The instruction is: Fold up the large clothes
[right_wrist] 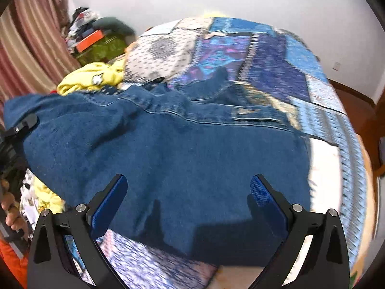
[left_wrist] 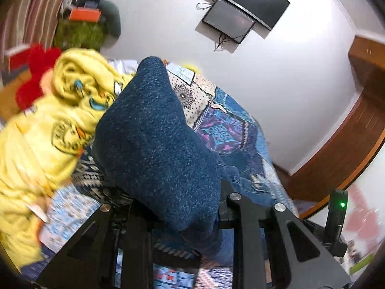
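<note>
The folding was only just begun; the denim jacket (right_wrist: 168,149) was spread on the bed (right_wrist: 276,67); one edge was pinched and lifted by the left gripper (left_wrist: 182,219); the right gripper (right_wrist: 187,202) was held wide open above it, with nothing held.

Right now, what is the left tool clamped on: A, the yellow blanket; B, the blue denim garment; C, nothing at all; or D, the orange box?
B: the left tool is shut on a fold of the blue denim garment, which bunches up between its fingers; the yellow blanket lies off to the side.
</note>
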